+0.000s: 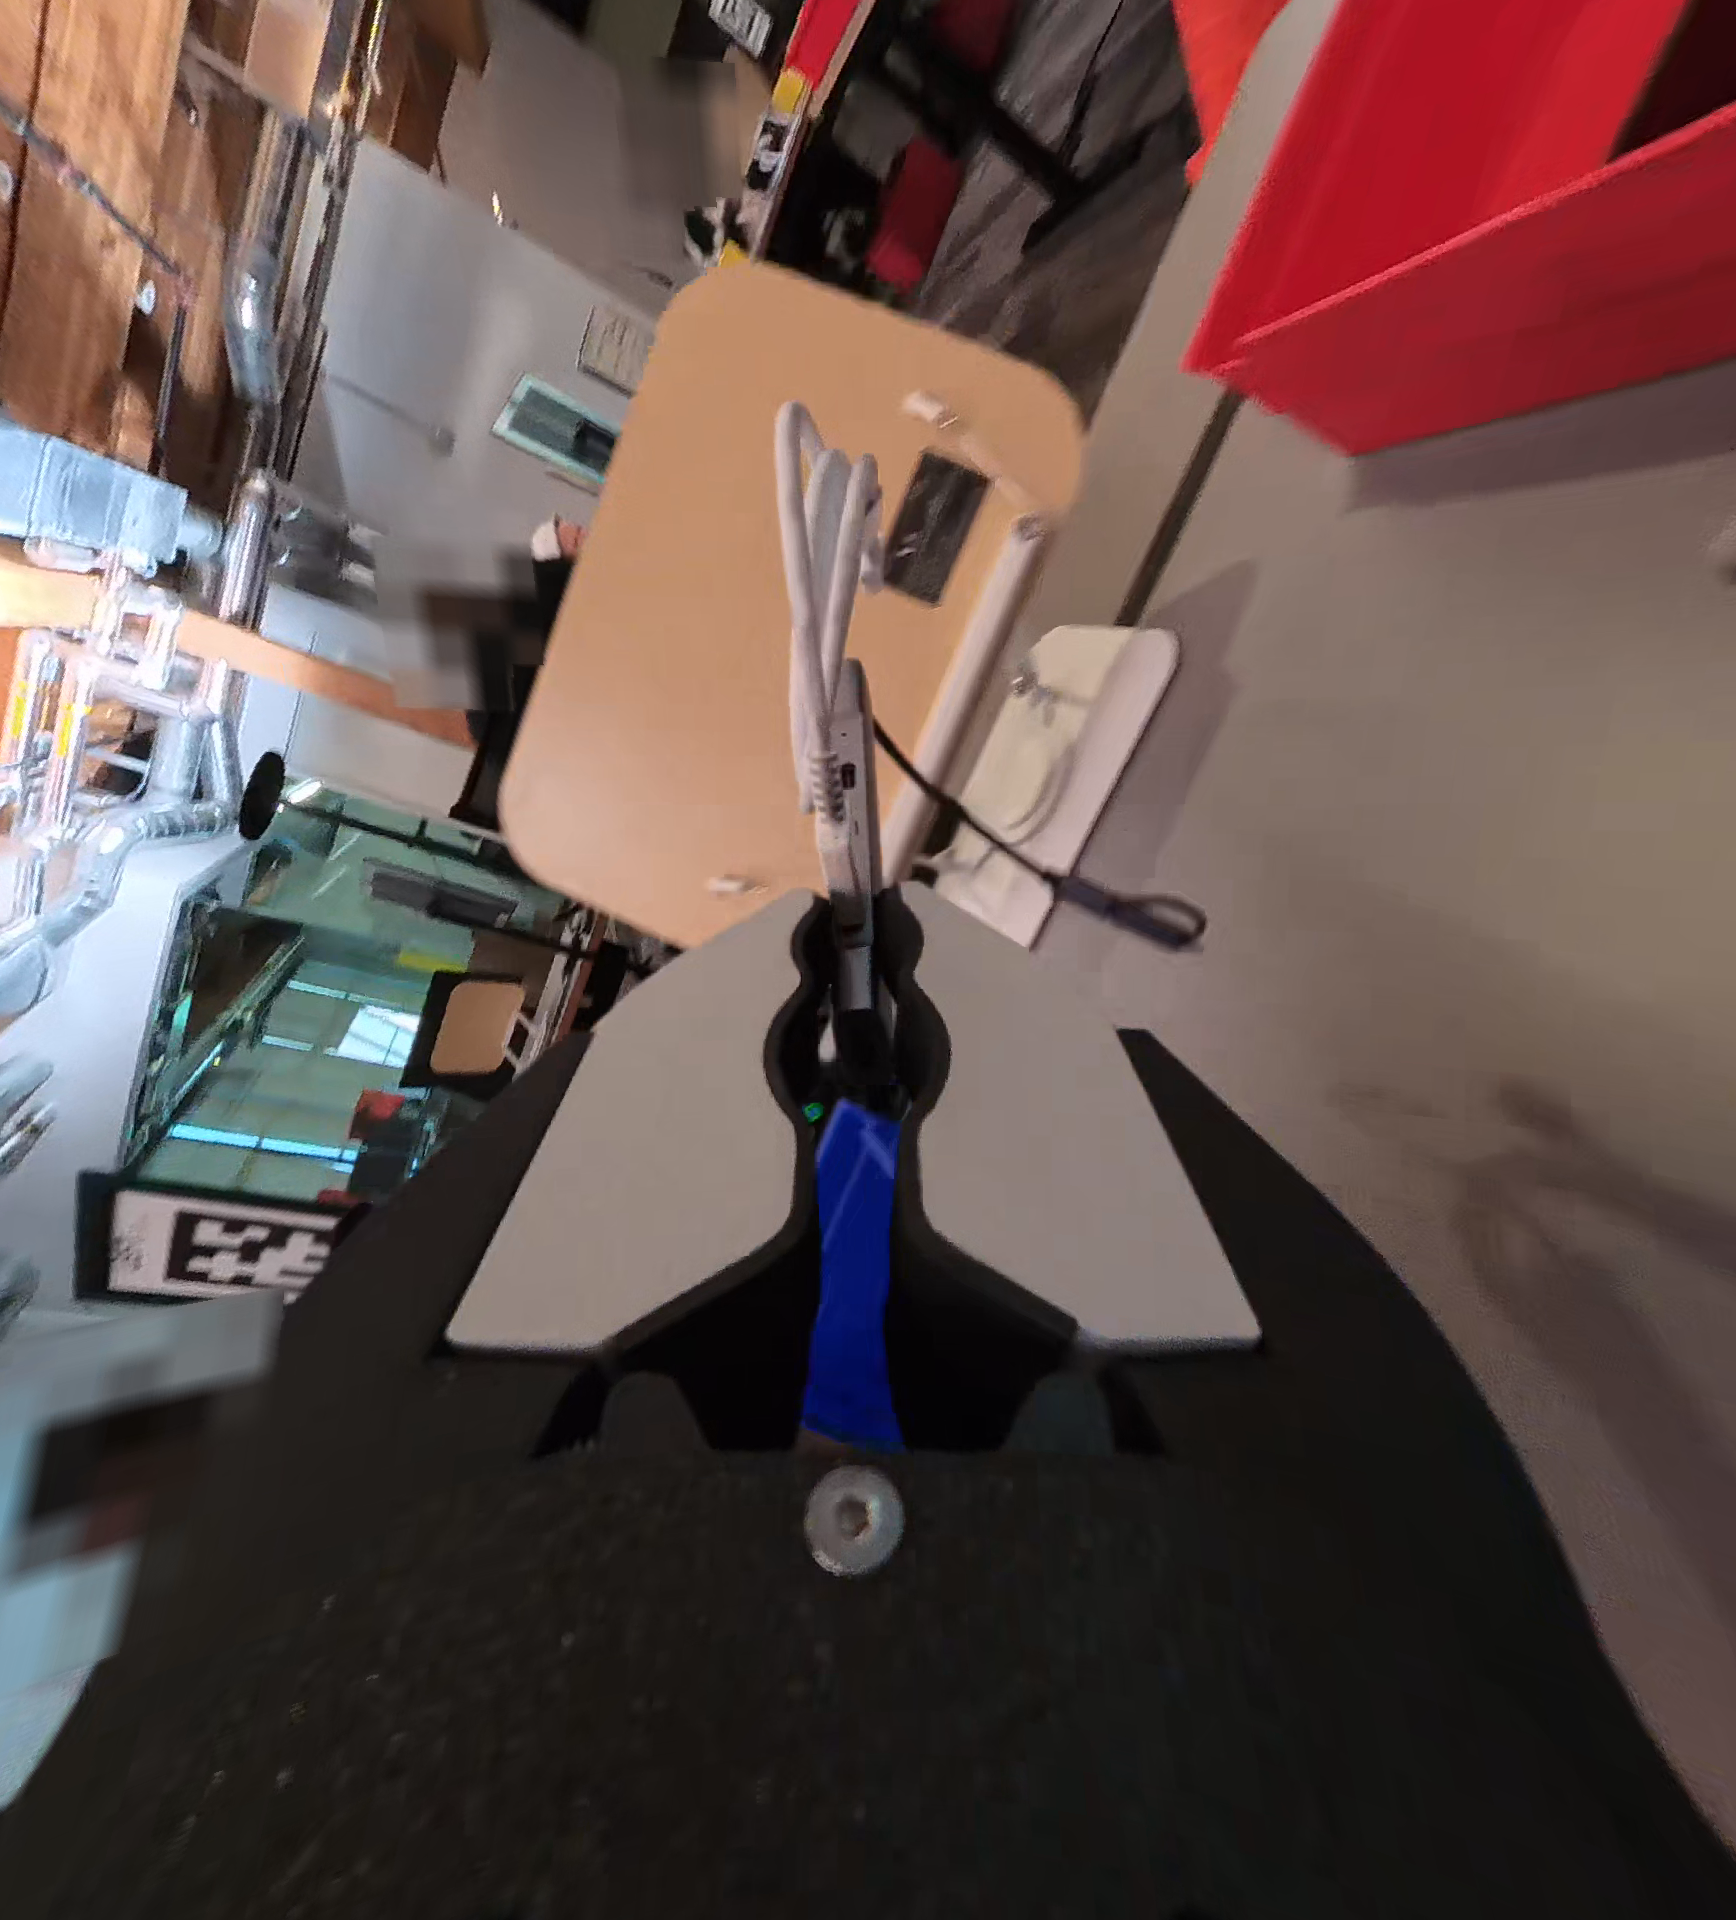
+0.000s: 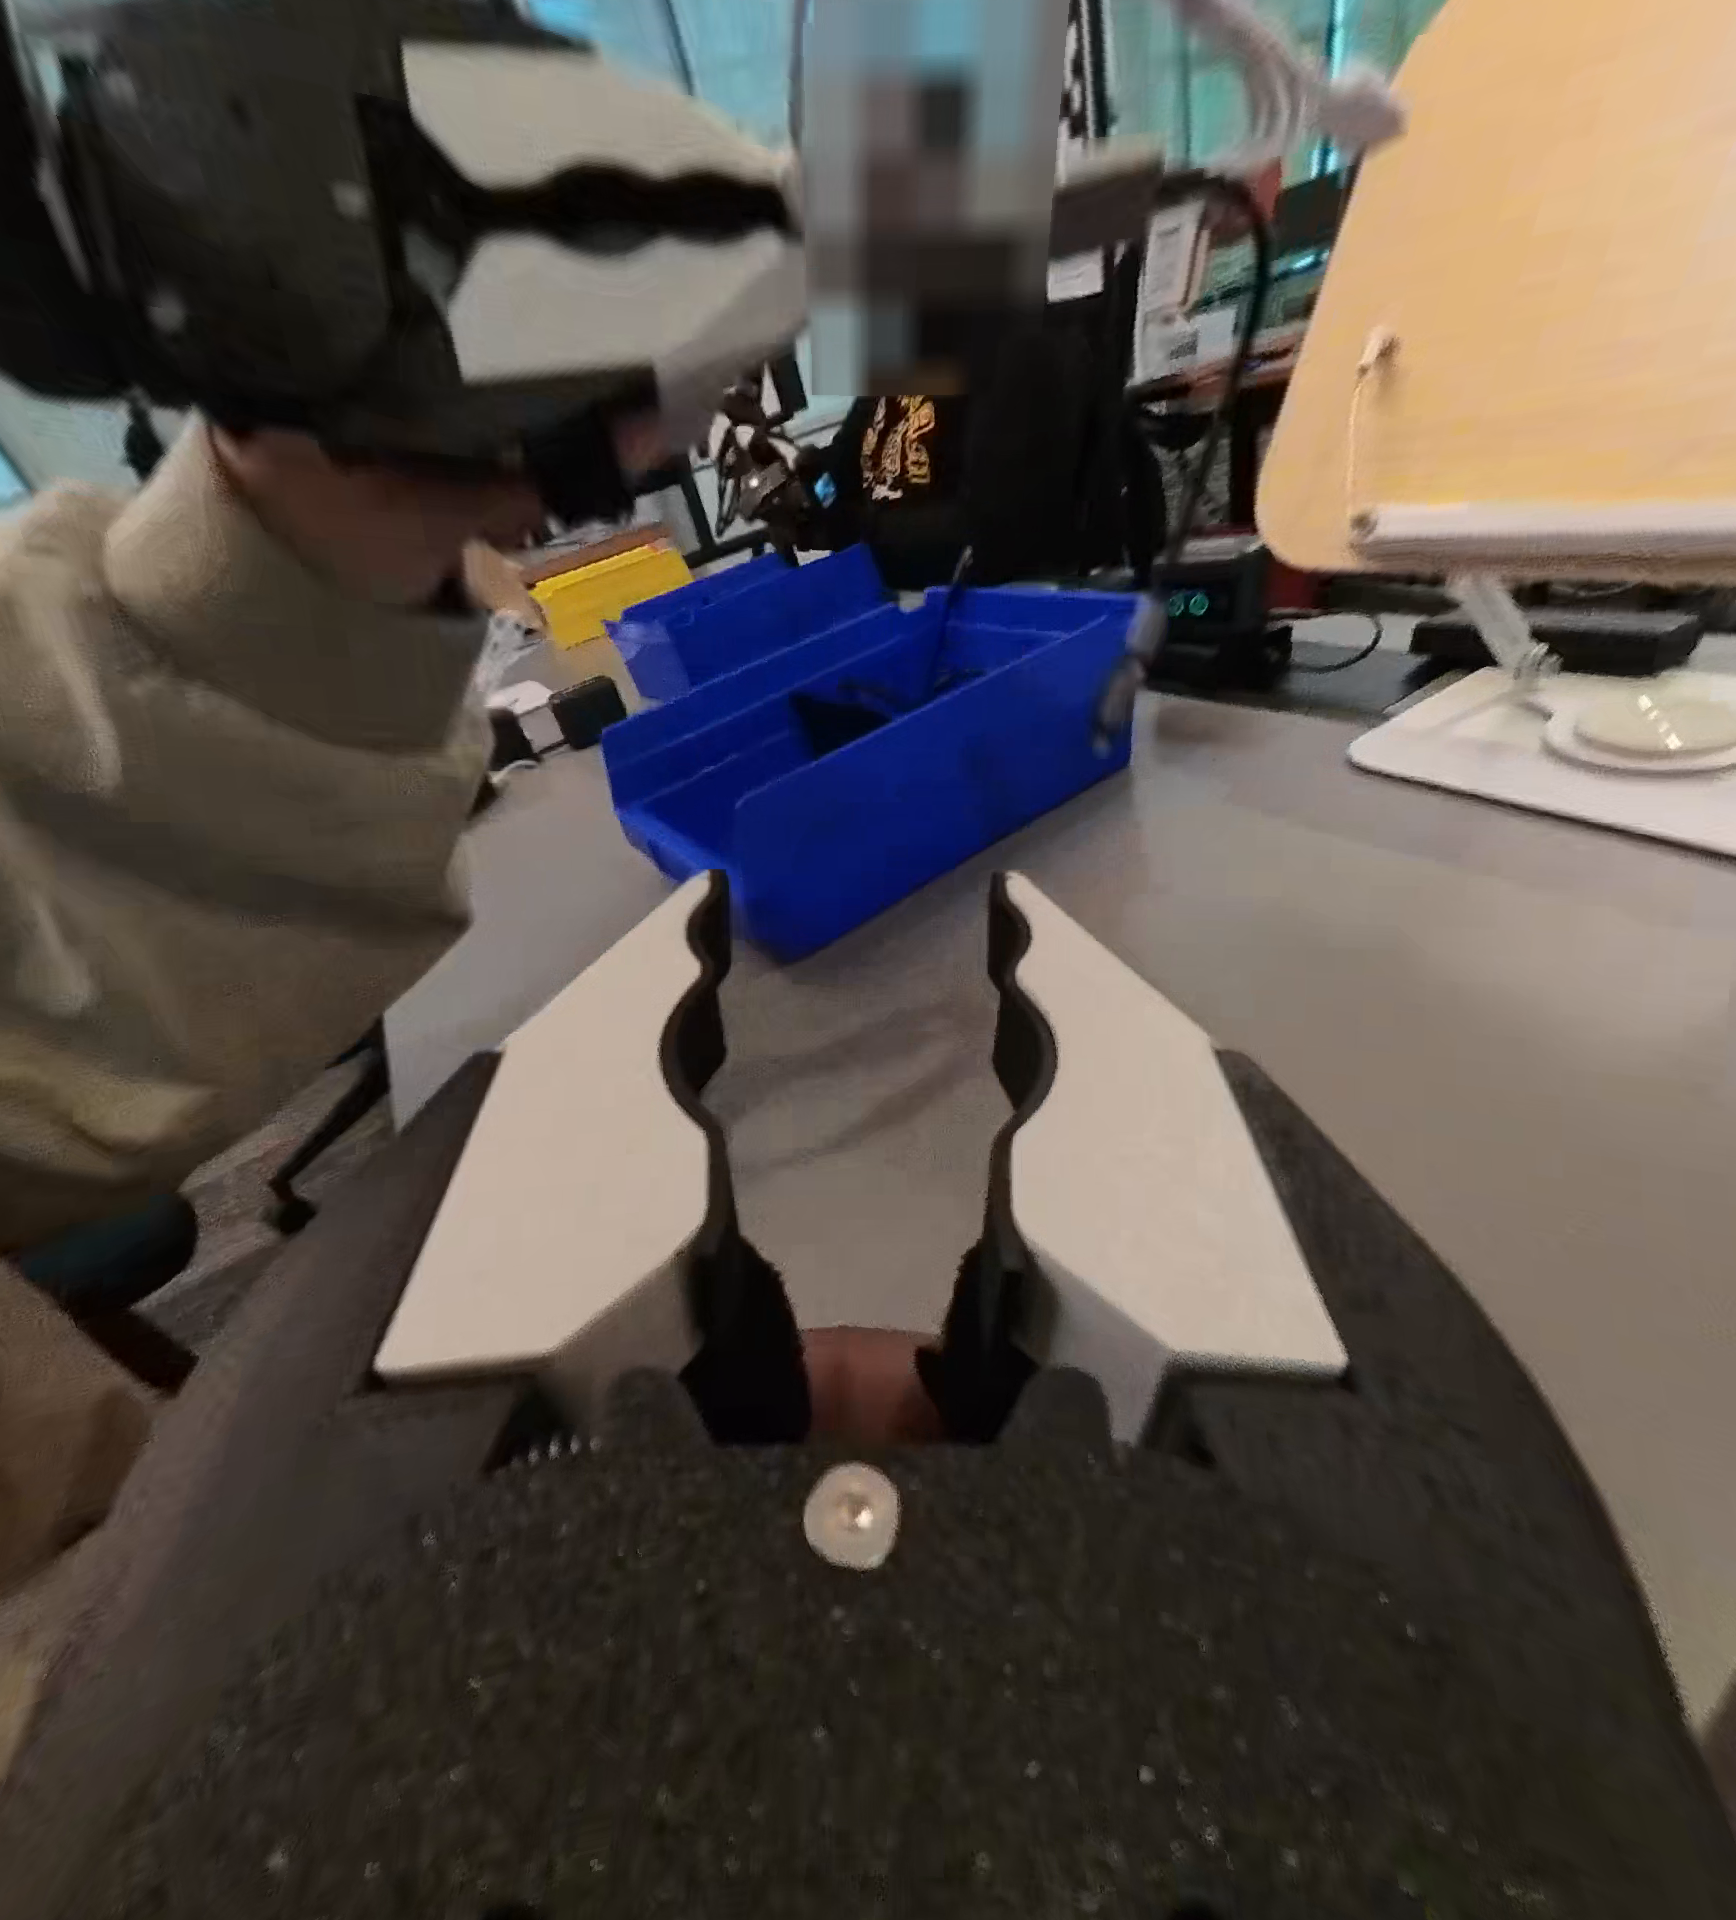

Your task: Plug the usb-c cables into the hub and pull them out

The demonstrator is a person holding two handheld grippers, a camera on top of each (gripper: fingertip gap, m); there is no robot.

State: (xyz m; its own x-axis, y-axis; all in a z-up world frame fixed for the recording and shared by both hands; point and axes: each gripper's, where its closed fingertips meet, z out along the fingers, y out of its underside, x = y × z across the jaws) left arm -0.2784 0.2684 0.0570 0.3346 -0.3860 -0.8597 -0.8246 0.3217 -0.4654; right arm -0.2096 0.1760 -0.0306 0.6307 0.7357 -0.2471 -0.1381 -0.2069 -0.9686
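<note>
The silver hub (image 1: 856,831) is clamped edge-on between the jaws of the left gripper (image 1: 856,925) and held in the air, clear of the table (image 1: 1466,831). Several white usb-c cables (image 1: 822,540) are seated in its side, their plugs in a row and their loops extending away from the jaws. A thin black lead (image 1: 968,821) runs from the hub toward the white stand base (image 1: 1082,769). A tan board (image 1: 698,582) stands on that base behind the hub.

The right gripper (image 2: 856,904) hovers low over the table with its jaws wide apart and empty. Just beyond it a blue bin (image 2: 874,748) sits on the table. The left gripper shows blurred at upper left of the right wrist view, above a person's beige sleeve (image 2: 147,790).
</note>
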